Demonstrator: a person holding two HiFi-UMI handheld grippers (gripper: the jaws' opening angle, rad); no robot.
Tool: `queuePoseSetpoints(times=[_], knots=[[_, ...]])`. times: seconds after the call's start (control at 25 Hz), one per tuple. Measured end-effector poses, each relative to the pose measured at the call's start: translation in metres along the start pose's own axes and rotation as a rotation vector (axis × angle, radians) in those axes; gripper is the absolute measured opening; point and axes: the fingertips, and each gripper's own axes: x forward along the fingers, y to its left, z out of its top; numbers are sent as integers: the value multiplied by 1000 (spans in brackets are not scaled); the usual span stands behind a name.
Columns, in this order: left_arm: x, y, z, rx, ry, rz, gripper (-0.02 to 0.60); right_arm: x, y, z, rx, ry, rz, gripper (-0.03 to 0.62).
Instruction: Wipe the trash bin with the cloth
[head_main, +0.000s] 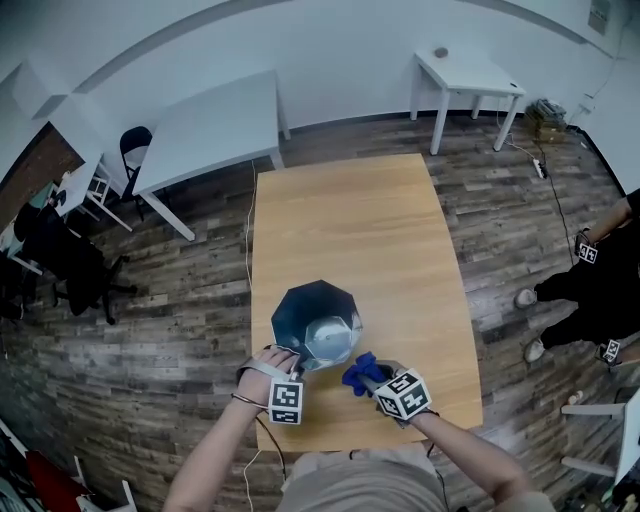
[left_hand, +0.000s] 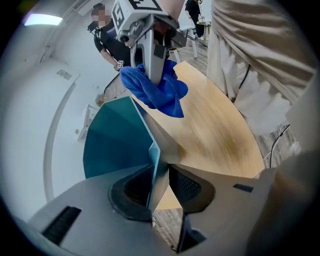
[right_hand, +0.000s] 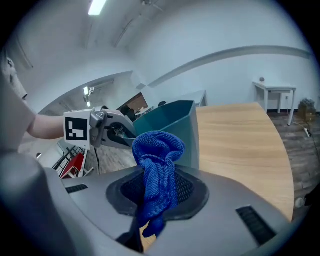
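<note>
Teal octagonal trash bin (head_main: 316, 322), open top, upright on wood table (head_main: 340, 220) nr front edge; rim wall betw. jaws of left gripper (left_hand: 161, 186), not clamped. Blue cloth (right_hand: 159, 170), bunched, pinched in right gripper (right_hand: 157, 194), just beside bin rim.

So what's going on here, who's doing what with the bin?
A person stands at a table with a gripper in each hand. The left gripper has its jaws either side of the rim of the bin; whether they clamp it is unclear. The right gripper is shut on a cloth, held close by the rim.
</note>
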Motion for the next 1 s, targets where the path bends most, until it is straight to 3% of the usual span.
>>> queuePoseSetpoints(times=[0.24,0.4,0.6,1.0], knots=[[-1,-2,10,-22,10,-37,97,-6,25,25,6,-38,27,75],[-8,-9,40,-67,-30,-70,54,-3,30,26,12,-28,18,75],[-7,-8,73,-117,-88,-103,46,2,17,21,15,-23,-6,75],[-5,-1,75,-94,-118,-120,46,40,-17,-9,-27,67,-14,75]])
